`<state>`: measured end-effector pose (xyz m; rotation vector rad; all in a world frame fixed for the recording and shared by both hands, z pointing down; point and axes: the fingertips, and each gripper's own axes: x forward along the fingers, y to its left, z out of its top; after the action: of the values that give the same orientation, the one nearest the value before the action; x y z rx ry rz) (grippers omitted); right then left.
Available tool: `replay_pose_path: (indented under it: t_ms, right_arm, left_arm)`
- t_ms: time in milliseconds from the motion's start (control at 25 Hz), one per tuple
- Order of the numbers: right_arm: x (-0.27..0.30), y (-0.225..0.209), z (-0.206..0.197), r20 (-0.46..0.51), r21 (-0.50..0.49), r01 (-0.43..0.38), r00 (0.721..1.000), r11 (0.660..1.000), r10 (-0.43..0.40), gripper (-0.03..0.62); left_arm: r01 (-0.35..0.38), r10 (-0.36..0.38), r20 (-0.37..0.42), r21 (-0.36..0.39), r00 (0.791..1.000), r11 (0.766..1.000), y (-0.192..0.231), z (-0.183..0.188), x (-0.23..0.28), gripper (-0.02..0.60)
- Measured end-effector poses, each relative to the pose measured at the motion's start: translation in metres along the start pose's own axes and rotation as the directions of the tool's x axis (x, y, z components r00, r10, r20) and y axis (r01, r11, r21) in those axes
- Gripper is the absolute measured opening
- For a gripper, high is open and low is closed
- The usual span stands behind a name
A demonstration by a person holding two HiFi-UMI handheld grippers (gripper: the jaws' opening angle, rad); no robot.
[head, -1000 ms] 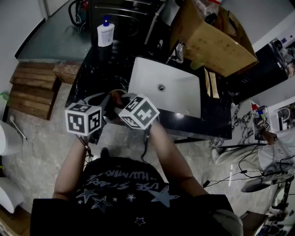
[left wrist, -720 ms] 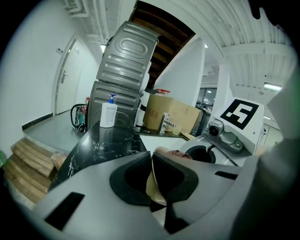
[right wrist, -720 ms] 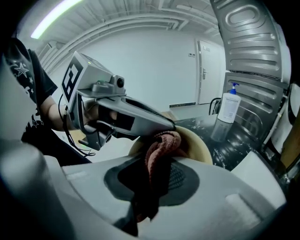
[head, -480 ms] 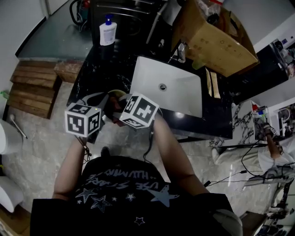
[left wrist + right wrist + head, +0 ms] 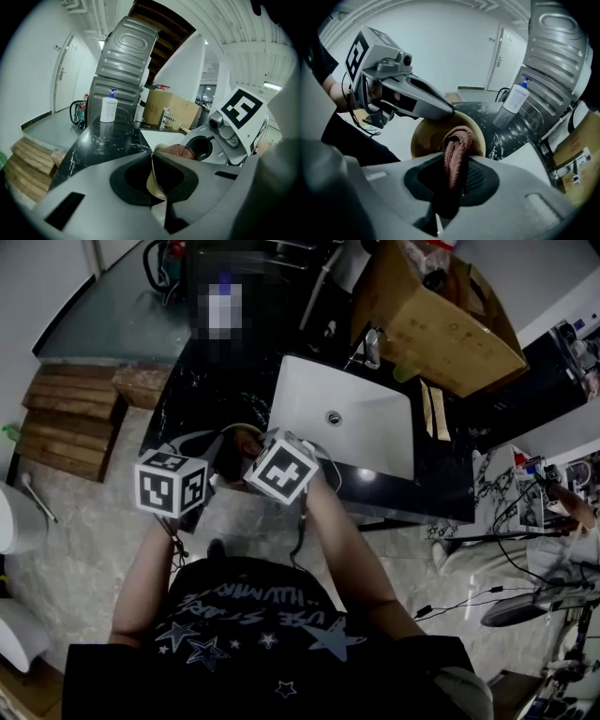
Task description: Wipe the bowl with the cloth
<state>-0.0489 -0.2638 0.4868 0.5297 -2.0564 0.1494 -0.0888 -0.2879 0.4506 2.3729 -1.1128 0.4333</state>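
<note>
Cloth (image 5: 459, 138) in right tool (image 5: 457, 161), inside bowl (image 5: 426, 136)

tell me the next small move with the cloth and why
Probably sweep the cloth around the inside of the bowl. The right gripper is shut on the cloth, whose bunched end sits inside the bowl, and the left gripper pinches the bowl's rim, so it looks steadied for wiping.
</note>
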Motion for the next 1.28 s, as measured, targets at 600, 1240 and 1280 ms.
replay_pose_path:
  t_ms: [600, 1240, 1280]
  right_arm:
    - [-0.016, -0.004, 0.029, 0.243, 0.089, 0.046, 0.968, 0.995, -0.067, 0.066]
    - [-0.077, -0.042, -0.021, 0.347, 0.315, 0.105, 0.912, 0.943, -0.217, 0.066]
    - [-0.075, -0.038, -0.024, 0.353, 0.323, 0.082, 0.914, 0.943, -0.201, 0.066]
  left_arm:
    - [0.012, -0.012, 0.009, -0.023, 1.0, 1.0, 0.007, 0.004, 0.002, 0.017]
    - [-0.058, 0.071, 0.061, -0.183, 0.996, 0.981, 0.037, -0.001, -0.025, 0.017]
    - [-0.058, 0.075, 0.073, -0.202, 0.995, 0.978, 0.039, 0.0, -0.028, 0.017]
